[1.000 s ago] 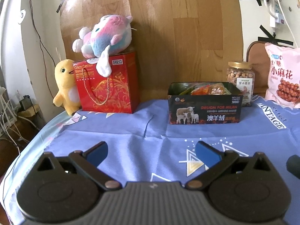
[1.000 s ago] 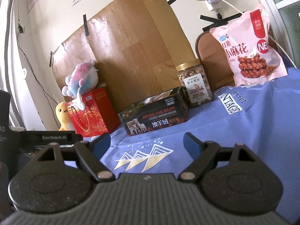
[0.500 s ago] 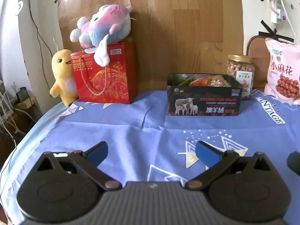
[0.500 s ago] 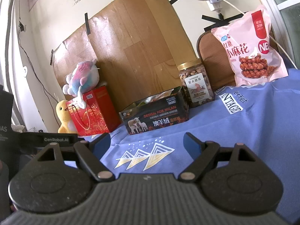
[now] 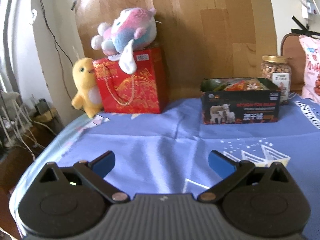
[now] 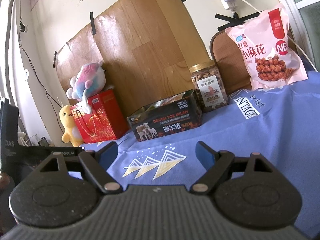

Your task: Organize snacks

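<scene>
A black box [image 5: 240, 104] printed with sheep stands at the back of the blue cloth and holds several snack packets [image 5: 243, 84]; it also shows in the right wrist view [image 6: 166, 119]. A nut jar [image 6: 209, 89] stands right of it, seen too in the left wrist view [image 5: 276, 74]. A pink snack bag [image 6: 266, 50] leans at the far right. My left gripper [image 5: 161, 163] is open and empty above the cloth, well short of the box. My right gripper [image 6: 156, 154] is open and empty too.
A red gift bag [image 5: 132, 88] with a pink-blue plush [image 5: 126, 32] on top stands at the back left, beside a yellow duck plush [image 5: 85, 86]. A wooden board [image 6: 146, 50] backs the table. The cloth's left edge [image 5: 50, 146] drops to cables.
The left gripper has turned left and risen slightly, so the box and jar slid right in its view. The right gripper has barely moved. Both stay open.
</scene>
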